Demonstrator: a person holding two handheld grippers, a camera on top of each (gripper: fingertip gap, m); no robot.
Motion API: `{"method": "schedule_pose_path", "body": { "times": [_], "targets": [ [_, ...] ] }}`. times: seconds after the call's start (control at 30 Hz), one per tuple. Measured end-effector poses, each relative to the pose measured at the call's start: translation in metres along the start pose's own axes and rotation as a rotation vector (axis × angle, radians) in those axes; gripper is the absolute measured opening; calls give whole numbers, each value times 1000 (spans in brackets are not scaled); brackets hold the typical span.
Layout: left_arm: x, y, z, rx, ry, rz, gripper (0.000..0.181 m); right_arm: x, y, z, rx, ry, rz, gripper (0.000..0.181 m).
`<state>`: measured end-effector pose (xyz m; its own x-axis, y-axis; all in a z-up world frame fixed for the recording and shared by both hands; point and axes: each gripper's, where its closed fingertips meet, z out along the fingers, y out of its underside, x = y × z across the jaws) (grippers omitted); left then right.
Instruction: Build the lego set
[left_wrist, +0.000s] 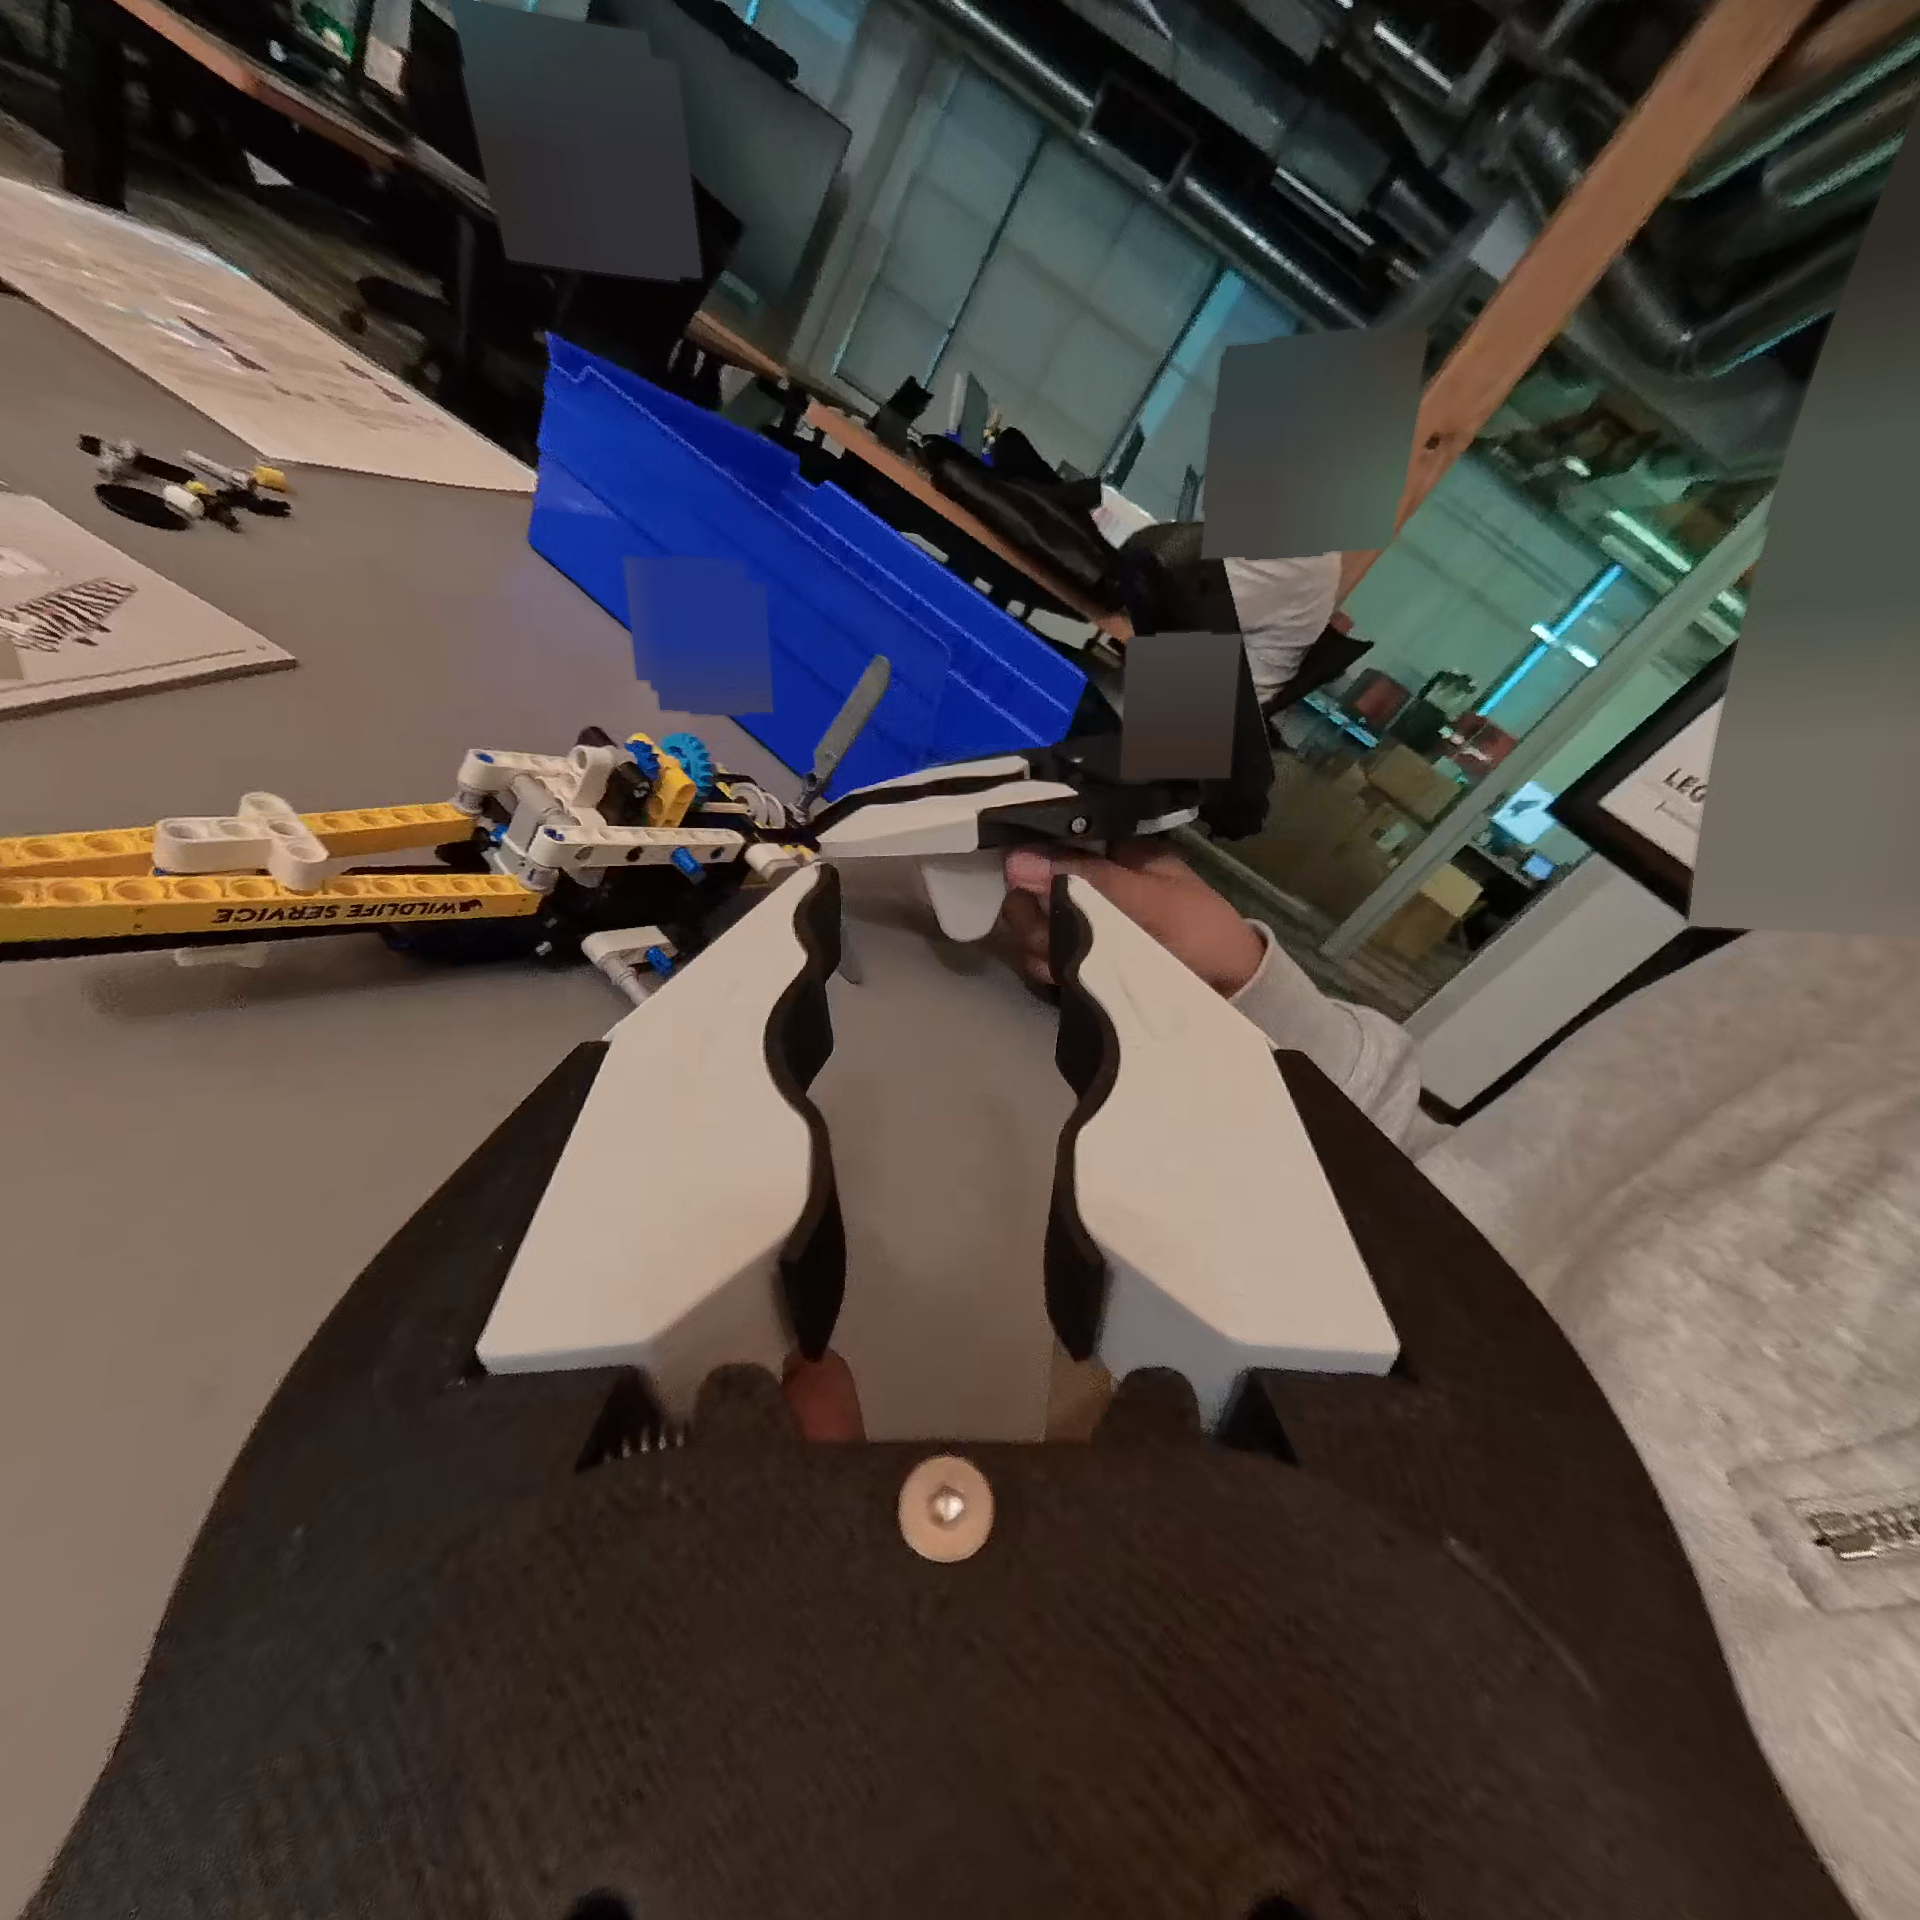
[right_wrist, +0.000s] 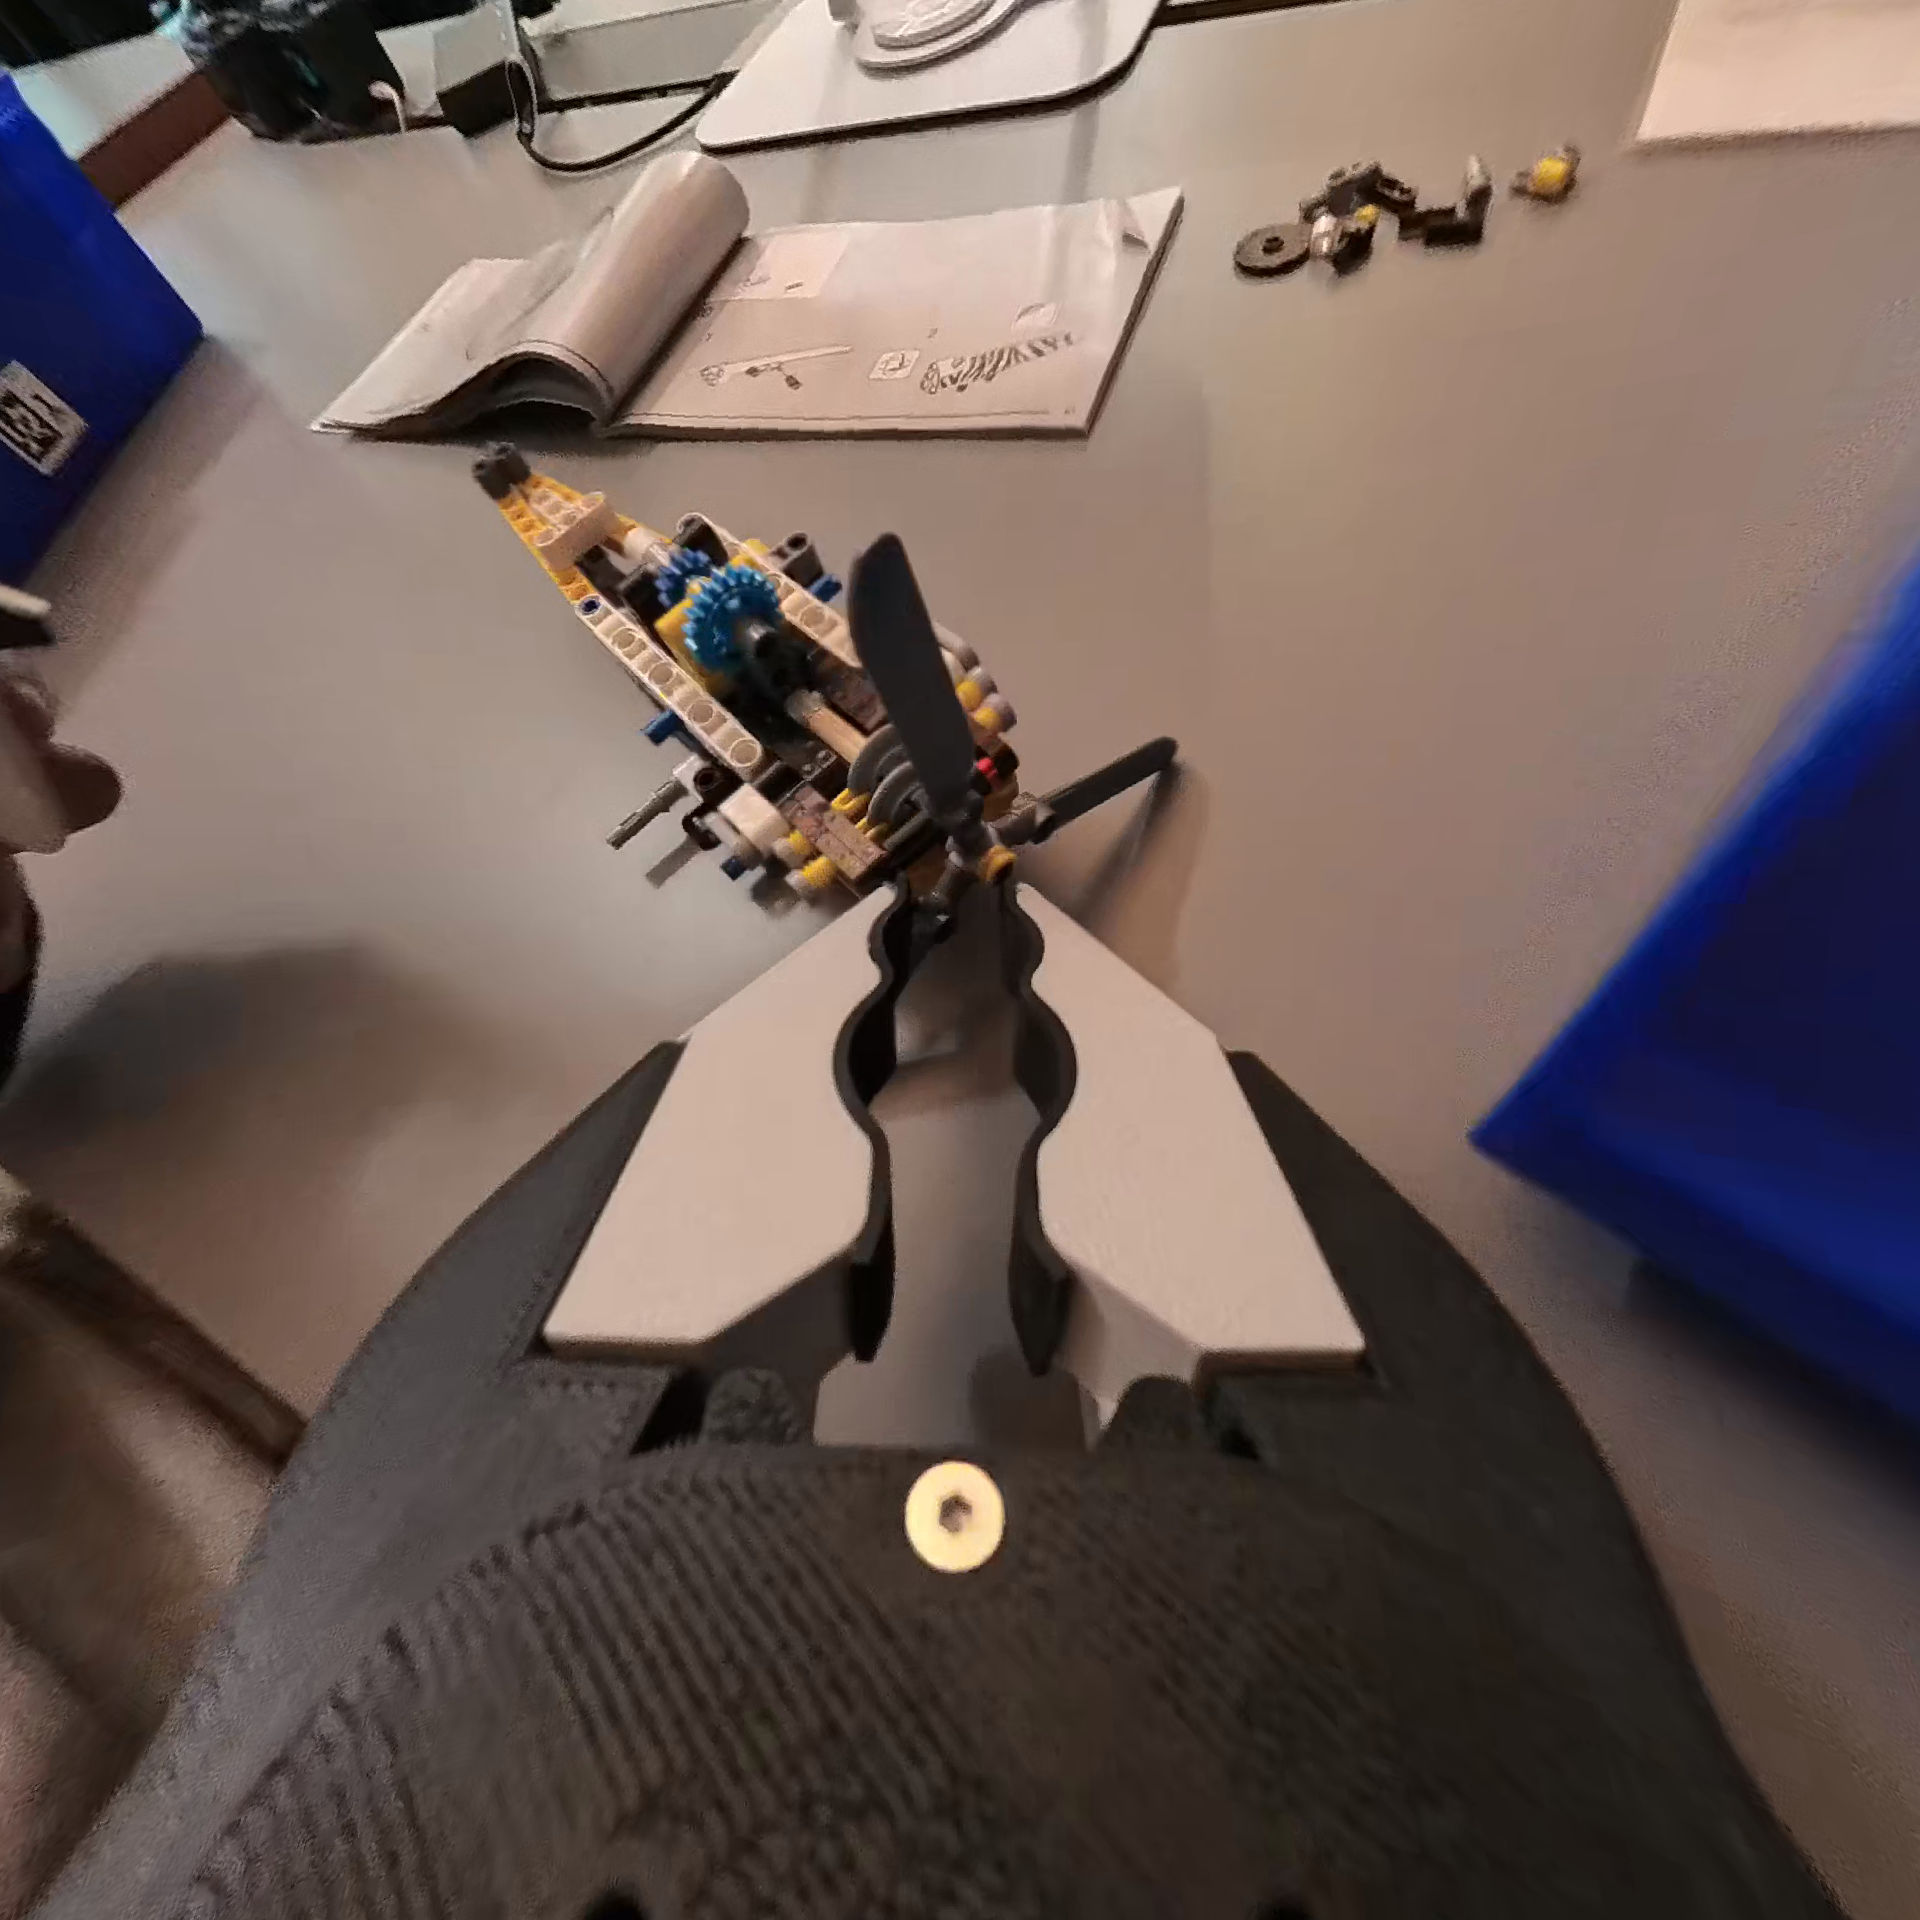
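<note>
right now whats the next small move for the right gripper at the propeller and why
Probably ease the right gripper closed on the propeller hub: its fingertips flank the hub at the plane model's nose with a gap. The left gripper waits open beside.

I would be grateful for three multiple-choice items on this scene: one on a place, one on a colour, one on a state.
1. Where does the open instruction booklet lie?
A. on the grey table beyond the yellow and white lego model
B. inside the blue plastic bin
C. under the model

2. What colour is the gear on top of the model?
A. red
B. blue
C. green

3. How is the left gripper?
A. shut on a brick
B. holding the booklet
C. open and empty

A: it lies flat behind the model. B: the toothed wheel is blue. C: its jaws stand apart with only table between them.
</note>
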<state>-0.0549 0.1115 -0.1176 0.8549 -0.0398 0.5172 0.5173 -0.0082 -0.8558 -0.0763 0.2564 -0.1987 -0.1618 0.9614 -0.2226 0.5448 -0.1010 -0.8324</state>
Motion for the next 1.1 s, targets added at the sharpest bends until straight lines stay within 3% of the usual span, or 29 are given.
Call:
{"method": "schedule_pose_path", "body": {
  "times": [0.23, 0.27, 0.47, 0.63, 0.8, 0.93, 1.0, 1.1],
  "targets": [
    [-1, -7, -15, 23, -71, 57, 38, -11, -17, 32, -12, -50, -70, 13],
    [-4, -7, -19, 24, -86, 55, 38, -12, -20, 36, -13, -56, -73, 6],
    [-20, -6, -34, 71, -122, -21, 38, -9, -32, 54, -14, -30, -102, 11],
    [-31, -8, -40, 82, -188, -2, 38, -3, -36, 52, 1, -6, -61, 19],
    [-43, -12, -46, 121, -228, -9, 37, 2, -50, 29, 114, 97, -78, 22],
    [-70, -16, -56, 123, -392, 12, 0, -44, -75, 10, 342, -9, -94, 23],
    [-83, -18, -62, 114, -472, 21, 1, -82, -76, 12, 391, -139, -88, 25],
    [-95, -25, -75, 106, -561, 28, 0, -130, -59, 33, 315, -289, -85, 31]
  ]
}}
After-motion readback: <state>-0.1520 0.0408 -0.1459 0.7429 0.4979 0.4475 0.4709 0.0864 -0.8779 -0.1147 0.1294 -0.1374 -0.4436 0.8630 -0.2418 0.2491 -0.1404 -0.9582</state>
